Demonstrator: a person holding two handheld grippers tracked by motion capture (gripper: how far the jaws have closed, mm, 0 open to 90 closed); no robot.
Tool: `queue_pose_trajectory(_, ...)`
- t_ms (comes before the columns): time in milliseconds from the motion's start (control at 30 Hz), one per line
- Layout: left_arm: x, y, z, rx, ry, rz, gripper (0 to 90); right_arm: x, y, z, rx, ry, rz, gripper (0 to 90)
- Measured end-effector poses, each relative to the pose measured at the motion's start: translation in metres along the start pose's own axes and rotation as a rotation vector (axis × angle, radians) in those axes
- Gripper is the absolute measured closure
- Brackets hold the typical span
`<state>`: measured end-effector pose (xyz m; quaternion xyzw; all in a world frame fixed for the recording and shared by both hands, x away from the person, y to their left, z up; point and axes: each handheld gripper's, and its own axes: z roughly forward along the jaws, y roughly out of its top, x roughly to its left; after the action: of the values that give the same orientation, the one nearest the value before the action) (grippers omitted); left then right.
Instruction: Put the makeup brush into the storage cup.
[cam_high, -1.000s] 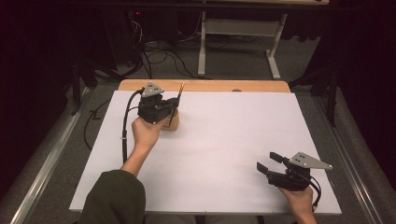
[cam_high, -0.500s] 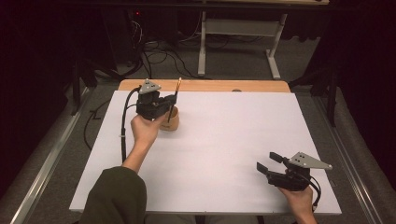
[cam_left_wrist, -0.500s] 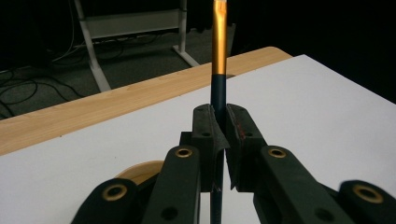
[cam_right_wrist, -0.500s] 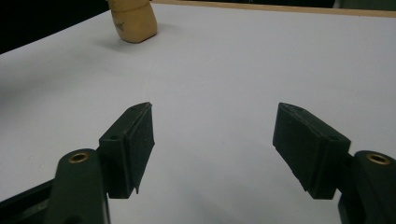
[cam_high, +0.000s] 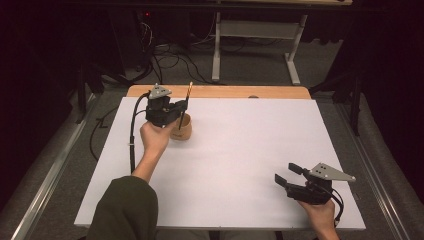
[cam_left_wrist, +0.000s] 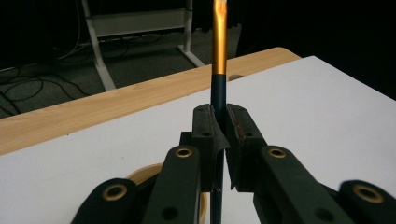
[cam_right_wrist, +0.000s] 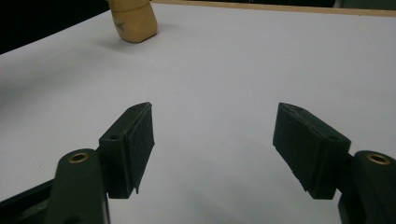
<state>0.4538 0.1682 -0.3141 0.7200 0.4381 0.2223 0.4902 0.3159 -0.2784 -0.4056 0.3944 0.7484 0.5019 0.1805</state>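
The left gripper (cam_left_wrist: 219, 140) is clamped on 1 pencil (cam_left_wrist: 218, 56), long axis upright, with the wooden cup (cam_high: 181, 127) directly below its jaws. The right gripper (cam_right_wrist: 215, 140), jaws wide apart and holding nothing, sits well apart; the left is nearer.

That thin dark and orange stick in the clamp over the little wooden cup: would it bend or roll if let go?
The stick looks straight and rigid, upright between the left gripper's shut jaws, so it probably won't bend. It seems slim and round, so it might roll on the flat table. The cup looks small and may tip if nudged.
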Motion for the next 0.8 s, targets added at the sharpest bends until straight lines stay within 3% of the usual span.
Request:
queue_pose_trajectory(600, 0.0058, 0.0043, 0.0062, 0.001, 0.008, -0.010, 82.6, -0.0003, -0.0001, 0.0003, 0.000, 0.001, 0.000, 31.0)
queue_pose_trajectory(800, 0.0040, 0.0066, 0.0084, 0.010, 0.008, 0.006, 82.6, -0.0003, -0.0001, 0.0002, 0.000, 0.000, 0.000, 31.0)
